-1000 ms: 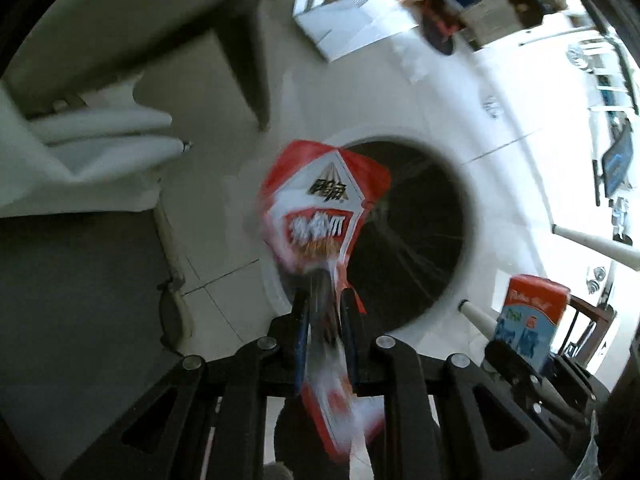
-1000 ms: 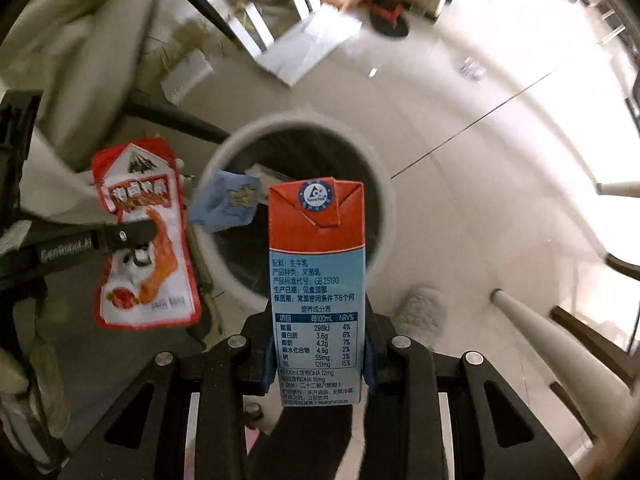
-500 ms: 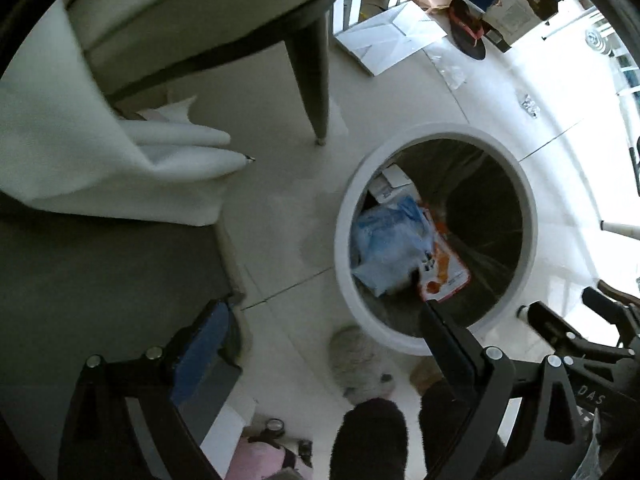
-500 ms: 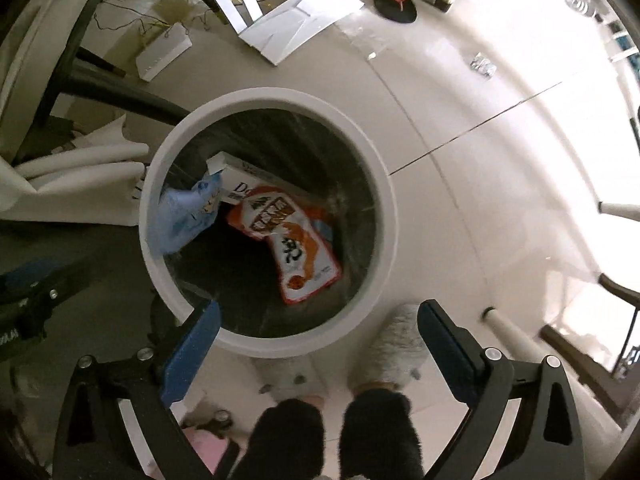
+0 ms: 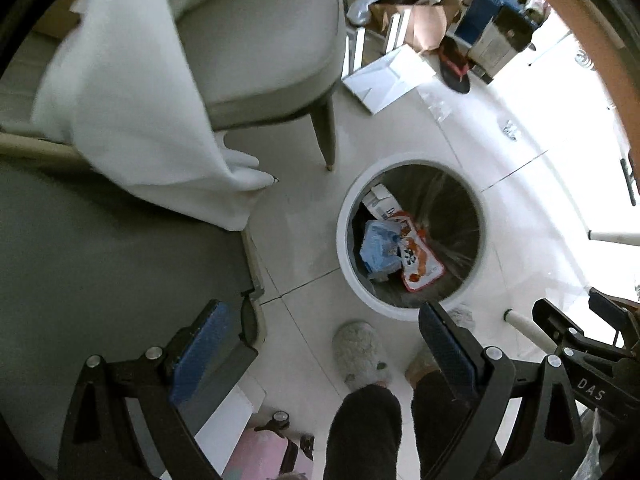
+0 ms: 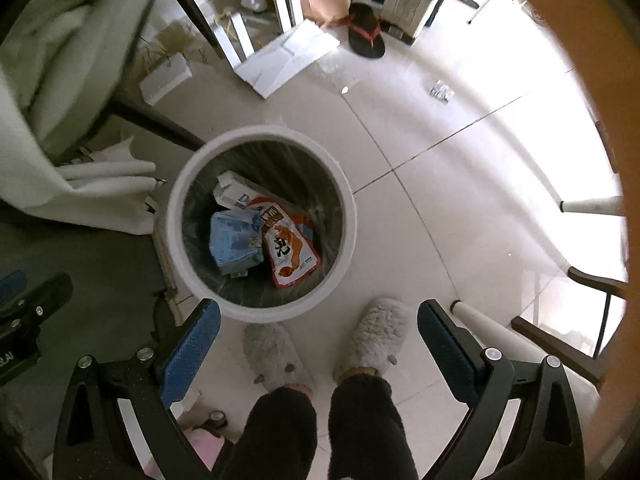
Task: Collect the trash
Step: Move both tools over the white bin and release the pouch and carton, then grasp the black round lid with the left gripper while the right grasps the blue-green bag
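A round white trash bin (image 6: 176,236) with a dark liner stands on the tiled floor, also in the left wrist view (image 5: 344,256). Inside lie a red snack pouch (image 6: 290,254), a blue packet (image 6: 232,242) and a white carton (image 6: 236,192); the pouch (image 5: 422,264) and blue packet (image 5: 378,248) also show in the left wrist view. My left gripper (image 5: 320,340) is open and empty, high above the floor beside the bin. My right gripper (image 6: 318,340) is open and empty above the bin's near rim.
The person's feet in grey fuzzy slippers (image 6: 372,332) stand just before the bin. A grey chair with a white cloth (image 5: 132,100) is on the left. Cardboard boxes, white sheets (image 6: 288,56) and a sandal lie on the floor behind. Chair legs (image 6: 592,204) are at the right.
Both grippers opened and dropped the red pouch and the milk carton toward the bin. Since then both have risen and pulled back from the bin.
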`<act>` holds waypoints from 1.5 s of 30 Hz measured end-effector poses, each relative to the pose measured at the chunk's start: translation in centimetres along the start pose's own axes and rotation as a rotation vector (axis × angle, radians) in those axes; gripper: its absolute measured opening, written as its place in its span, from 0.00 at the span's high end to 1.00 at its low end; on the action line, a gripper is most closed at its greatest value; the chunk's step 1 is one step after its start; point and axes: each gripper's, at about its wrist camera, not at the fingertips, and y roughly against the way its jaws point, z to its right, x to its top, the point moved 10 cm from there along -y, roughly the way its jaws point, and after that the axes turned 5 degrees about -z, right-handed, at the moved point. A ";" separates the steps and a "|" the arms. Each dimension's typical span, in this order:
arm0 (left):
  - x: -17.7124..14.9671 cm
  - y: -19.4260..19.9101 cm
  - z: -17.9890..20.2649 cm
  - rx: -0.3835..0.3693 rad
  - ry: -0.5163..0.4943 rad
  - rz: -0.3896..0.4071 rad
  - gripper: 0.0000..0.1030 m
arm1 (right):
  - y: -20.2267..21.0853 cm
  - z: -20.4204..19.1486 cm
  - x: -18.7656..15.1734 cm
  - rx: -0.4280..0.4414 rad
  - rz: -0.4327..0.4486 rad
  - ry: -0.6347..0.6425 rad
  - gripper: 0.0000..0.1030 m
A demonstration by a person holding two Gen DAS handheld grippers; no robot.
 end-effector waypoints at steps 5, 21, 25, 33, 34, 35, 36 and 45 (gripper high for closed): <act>-1.6 6.0 -0.2 -0.006 0.002 0.028 0.05 | 7.1 0.3 -1.6 0.021 0.037 -0.014 0.03; -5.2 25.7 0.4 -0.002 -0.028 0.157 0.05 | 28.5 0.4 -6.2 0.159 0.127 -0.052 0.03; -3.7 30.4 3.0 -0.002 -0.061 0.235 0.05 | 33.7 2.7 -5.9 0.208 0.169 -0.121 0.03; 0.7 36.4 13.7 0.041 -0.191 0.341 0.05 | 40.7 20.5 -3.0 0.160 0.257 -0.479 0.03; 1.5 36.7 16.2 0.040 -0.220 0.344 0.05 | 40.8 24.0 -2.9 0.143 0.253 -0.542 0.03; 2.0 36.9 17.7 0.038 -0.238 0.344 0.05 | 40.7 27.0 -2.9 0.124 0.244 -0.599 0.03; 2.7 36.9 19.6 0.044 -0.258 0.342 0.05 | 40.3 30.9 -2.9 0.103 0.234 -0.676 0.03; 9.8 34.0 38.1 -0.052 -0.429 0.176 0.05 | 33.9 45.8 -1.3 0.140 0.112 -0.934 0.01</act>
